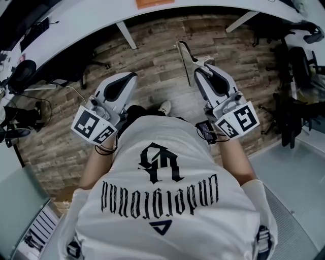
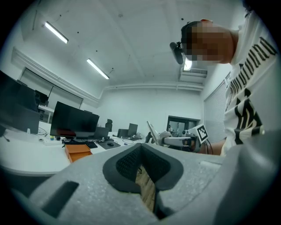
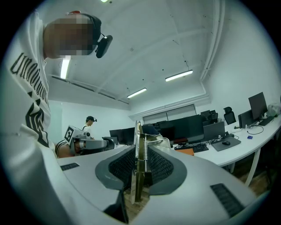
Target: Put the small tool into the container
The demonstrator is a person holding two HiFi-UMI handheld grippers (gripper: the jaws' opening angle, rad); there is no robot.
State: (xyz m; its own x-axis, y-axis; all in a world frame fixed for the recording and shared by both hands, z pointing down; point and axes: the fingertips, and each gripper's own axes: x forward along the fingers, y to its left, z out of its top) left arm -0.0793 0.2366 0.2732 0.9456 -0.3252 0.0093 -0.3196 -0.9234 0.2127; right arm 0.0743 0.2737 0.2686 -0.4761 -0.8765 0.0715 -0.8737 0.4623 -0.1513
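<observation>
Head view showed both grippers held out from the person's chest over bare wood floor [image 1: 162, 76], with plenty of open room below and between them. A curved white surface [image 1: 91, 25] ran across the top of the frame, its legs coming down at upper centre and upper right, and dark office chairs [image 1: 299, 61] crowded the right edge. An orange box [image 1: 155, 2] sat on that surface at the very top edge, well apart from both grippers.

At centre left, the left gripper [image 1: 129, 77] pointed up and to the right. In the left gripper view its jaws [image 2: 141, 154] were drawn together with nothing between the dark pads, only a slit of floor showing beneath them.

At centre right, the right gripper [image 1: 200, 68] had the small tool [image 1: 185, 53] clamped in it, a thin metal piece that stuck out past the tips toward the upper left. In the right gripper view the tool [image 3: 139, 154] stood upright between the jaws, its coil spring visible, pinched on both sides by the pads. I could not say whether the orange box was the container.
</observation>
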